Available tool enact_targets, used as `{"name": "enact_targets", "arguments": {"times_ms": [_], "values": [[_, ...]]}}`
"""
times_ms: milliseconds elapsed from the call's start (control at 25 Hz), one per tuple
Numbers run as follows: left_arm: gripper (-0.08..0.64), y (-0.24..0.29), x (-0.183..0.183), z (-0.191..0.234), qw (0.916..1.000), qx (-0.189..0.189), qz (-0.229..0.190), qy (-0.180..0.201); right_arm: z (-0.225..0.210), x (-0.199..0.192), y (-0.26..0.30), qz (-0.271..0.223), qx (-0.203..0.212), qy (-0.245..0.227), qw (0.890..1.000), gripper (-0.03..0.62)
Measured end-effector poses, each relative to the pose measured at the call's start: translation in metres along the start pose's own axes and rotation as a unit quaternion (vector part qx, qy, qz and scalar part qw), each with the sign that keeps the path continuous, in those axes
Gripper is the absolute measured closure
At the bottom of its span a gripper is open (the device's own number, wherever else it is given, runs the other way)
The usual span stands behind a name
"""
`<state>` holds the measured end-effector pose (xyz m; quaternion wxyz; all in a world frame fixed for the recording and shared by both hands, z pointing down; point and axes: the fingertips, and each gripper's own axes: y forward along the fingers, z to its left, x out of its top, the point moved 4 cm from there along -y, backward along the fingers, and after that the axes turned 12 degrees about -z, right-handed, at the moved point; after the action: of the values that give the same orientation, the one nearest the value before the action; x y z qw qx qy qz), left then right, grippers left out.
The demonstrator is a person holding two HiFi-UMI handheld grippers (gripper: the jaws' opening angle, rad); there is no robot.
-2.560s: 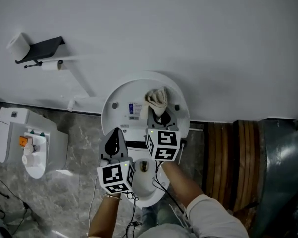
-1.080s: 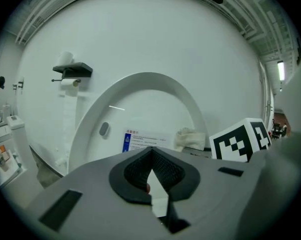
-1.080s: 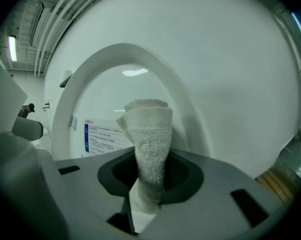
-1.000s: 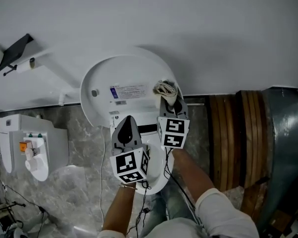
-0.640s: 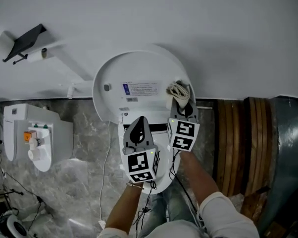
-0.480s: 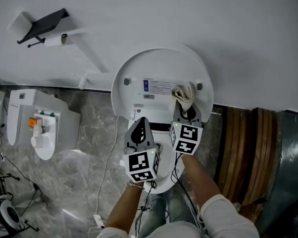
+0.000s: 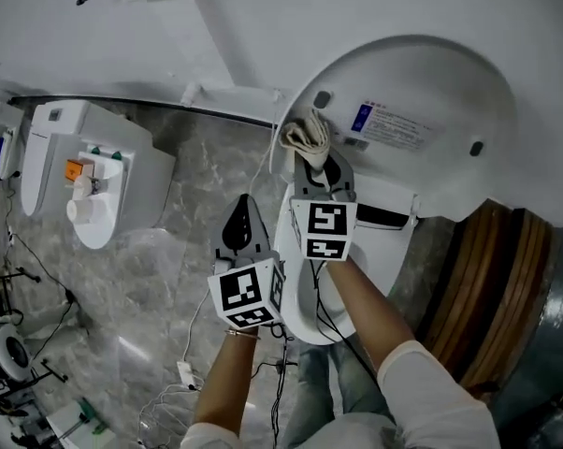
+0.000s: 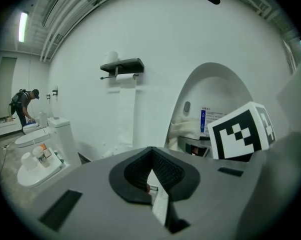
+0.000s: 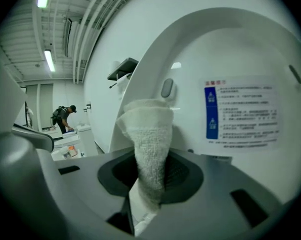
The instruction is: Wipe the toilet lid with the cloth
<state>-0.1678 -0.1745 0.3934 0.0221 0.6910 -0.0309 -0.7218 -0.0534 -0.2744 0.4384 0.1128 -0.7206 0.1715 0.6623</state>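
The white toilet lid (image 7: 412,101) stands raised against the wall, its inner face carrying a printed label (image 7: 394,127). My right gripper (image 7: 311,162) is shut on a cream terry cloth (image 7: 305,137), which is pressed at the lid's left edge beside a grey bumper (image 7: 321,99). In the right gripper view the cloth (image 9: 149,134) rises from between the jaws of the right gripper (image 9: 148,184) in front of the lid (image 9: 240,49). My left gripper (image 7: 241,215) hangs shut and empty to the left, off the lid, over the floor. In the left gripper view, the left gripper (image 8: 153,184) points toward the wall left of the lid (image 8: 210,91).
A second toilet (image 7: 85,176) stands at the left on the grey marble floor (image 7: 151,297). A black shelf with a paper roll (image 8: 123,65) hangs on the wall. Brown ringed ducting (image 7: 487,279) lies at the right. A person (image 8: 23,106) stands far off. Cables trail below.
Both grippers have swung left. The cloth has slid from the right part of the lid's inner face to its left edge. The left gripper has left the bowl's front.
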Motion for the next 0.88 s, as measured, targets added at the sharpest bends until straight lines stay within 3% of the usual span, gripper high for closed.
{"name": "enact_targets", "arguments": {"times_ms": [160,320,480,680,880], "values": [[0.566,0.005,-0.011,-0.003,0.9998,-0.01,-0.003,-0.014,-0.002,-0.018,0.015,0.002,-0.001,0.01,1.0,0.495],[0.566,0.013,-0.009,-0.018,0.9994,-0.021,-0.009,-0.024,-0.003,-0.011,0.013,0.0,0.009,0.002,1.0,0.495],[0.566,0.018,-0.011,-0.057,0.9981,-0.054,-0.003,-0.031,-0.04,-0.009,-0.009,0.009,-0.016,-0.009,1.0,0.494],[0.566,0.022,-0.015,-0.109,0.9946,-0.1,0.006,-0.027,-0.115,-0.017,-0.059,0.019,-0.091,-0.018,0.996,0.494],[0.566,0.028,-0.024,-0.172,0.9869,-0.158,0.007,-0.029,-0.185,-0.023,-0.111,0.026,-0.184,-0.017,0.983,0.494]]}}
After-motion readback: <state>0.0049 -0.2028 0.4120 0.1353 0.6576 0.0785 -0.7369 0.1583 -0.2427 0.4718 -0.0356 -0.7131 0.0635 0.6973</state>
